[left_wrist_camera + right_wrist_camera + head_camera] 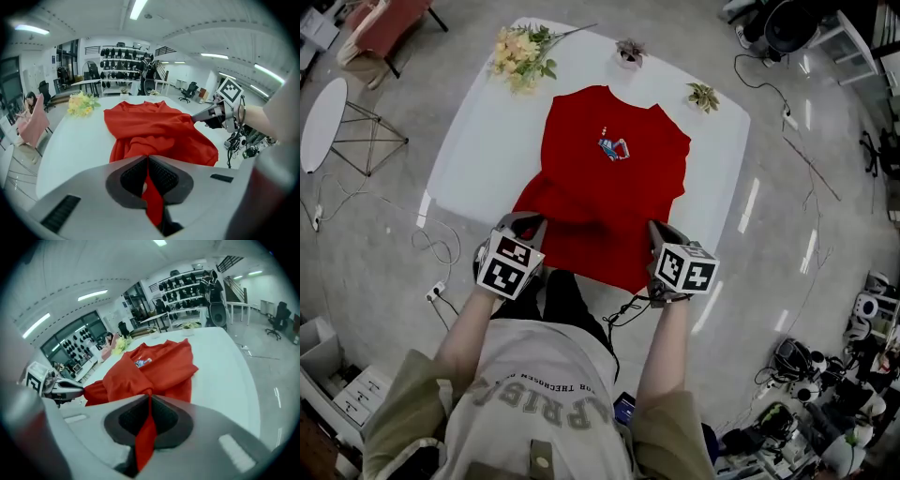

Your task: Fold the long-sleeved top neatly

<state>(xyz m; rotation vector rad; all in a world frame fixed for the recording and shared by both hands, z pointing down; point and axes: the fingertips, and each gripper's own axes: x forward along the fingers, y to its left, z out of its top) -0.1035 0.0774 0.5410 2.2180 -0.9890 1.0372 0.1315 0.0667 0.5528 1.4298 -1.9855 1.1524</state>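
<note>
A red long-sleeved top [609,178] with a small chest print lies on the white table [478,150], neck at the far side. My left gripper [528,223] is shut on the top's near left part, red cloth pinched between its jaws [149,185]. My right gripper [658,230] is shut on the near right part, a strip of red cloth [146,430] clamped in the same way. The cloth between them is bunched and lifted a little. The right gripper [199,117] shows in the left gripper view, the left gripper [77,391] in the right gripper view.
A yellow flower bunch [520,52] and two small plants [630,51] [703,96] stand along the table's far edge. A pink chair [380,28] and a side table [323,122] are on the left. Cables and equipment [825,394] clutter the floor at right.
</note>
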